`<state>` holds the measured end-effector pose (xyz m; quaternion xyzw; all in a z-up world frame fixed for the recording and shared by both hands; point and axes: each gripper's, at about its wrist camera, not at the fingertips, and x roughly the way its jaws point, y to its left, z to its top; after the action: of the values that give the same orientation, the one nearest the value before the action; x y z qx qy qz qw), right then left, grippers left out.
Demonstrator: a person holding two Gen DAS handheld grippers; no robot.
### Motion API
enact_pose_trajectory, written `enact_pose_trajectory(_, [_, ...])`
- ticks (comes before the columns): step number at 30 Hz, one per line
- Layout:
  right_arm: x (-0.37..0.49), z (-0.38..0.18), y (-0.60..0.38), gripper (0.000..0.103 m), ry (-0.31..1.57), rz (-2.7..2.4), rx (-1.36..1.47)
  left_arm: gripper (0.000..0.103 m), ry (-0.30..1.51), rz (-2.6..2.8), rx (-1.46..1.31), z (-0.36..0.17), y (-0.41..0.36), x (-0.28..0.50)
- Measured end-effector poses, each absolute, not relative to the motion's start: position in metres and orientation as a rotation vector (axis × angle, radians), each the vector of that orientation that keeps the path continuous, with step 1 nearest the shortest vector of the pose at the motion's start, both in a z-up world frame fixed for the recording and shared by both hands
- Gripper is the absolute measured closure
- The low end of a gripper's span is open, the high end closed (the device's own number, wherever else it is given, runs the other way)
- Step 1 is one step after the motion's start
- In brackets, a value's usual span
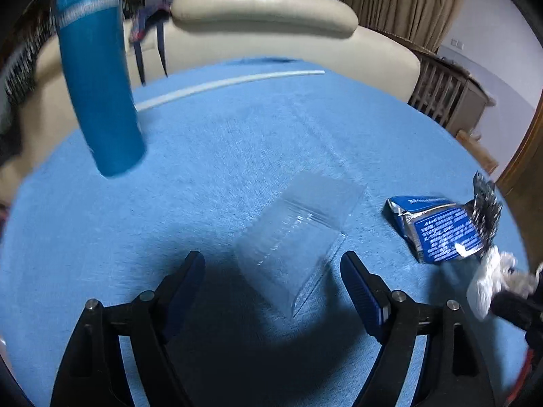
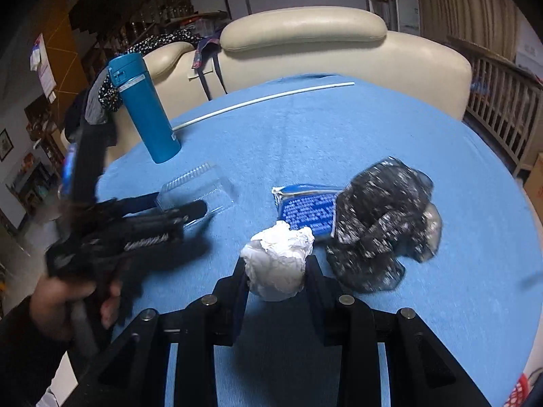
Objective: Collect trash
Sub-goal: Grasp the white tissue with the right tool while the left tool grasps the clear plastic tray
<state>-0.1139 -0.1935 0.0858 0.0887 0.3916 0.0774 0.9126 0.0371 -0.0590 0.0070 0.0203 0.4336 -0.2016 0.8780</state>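
Observation:
A clear plastic clamshell box [image 1: 292, 237] lies on the blue cloth between the open fingers of my left gripper [image 1: 273, 276]; it also shows in the right wrist view [image 2: 200, 186]. My right gripper [image 2: 276, 279] is shut on a crumpled white tissue [image 2: 278, 261], which also shows in the left wrist view [image 1: 492, 281]. A blue foil wrapper [image 2: 305, 208] lies just beyond the tissue, also visible in the left wrist view [image 1: 441, 227]. A black speckled plastic bag [image 2: 380, 224] lies to its right.
A tall blue thermos [image 2: 146, 108] stands at the far left of the blue cloth-covered table [image 2: 339, 135]. A white straw-like rod [image 2: 264, 98] lies along the far edge. A cream sofa [image 2: 305, 44] is behind the table. The left gripper [image 2: 169, 217] reaches in from the left.

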Motion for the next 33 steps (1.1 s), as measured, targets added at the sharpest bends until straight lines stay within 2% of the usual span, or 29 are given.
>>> enact_pose_trajectory(1, [-0.116,0.087,-0.195,0.069,0.806,0.159,0.188,0.082,0.913,-0.419,0.035,0.006,-0.058,0.038])
enact_pose_trajectory(2, [-0.118,0.088,-0.195,0.070,0.804,0.158,0.191,0.097,0.921,-0.391,0.050,0.006,-0.058,0.039])
enact_pose_trajectory(4, [-0.120,0.088,-0.194,0.070,0.799,0.159,0.198,0.100,0.955,-0.398,-0.016,0.006,-0.049,0.036])
enact_pose_trajectory(12, [-0.145,0.093,-0.193,0.070,0.790,0.171,0.236,0.101,0.922,-0.343,-0.034,0.021,-0.026,-0.022])
enact_pose_trajectory(24, [-0.213,0.095,-0.199,0.069,0.767,0.129,0.289,0.101,0.883,-0.370,-0.014,0.035,-0.033,-0.114])
enact_pose_trajectory(33, [-0.246,0.098,-0.215,0.069,0.745,0.075,0.336,0.101,0.834,-0.390,0.001,0.055,-0.037,-0.146])
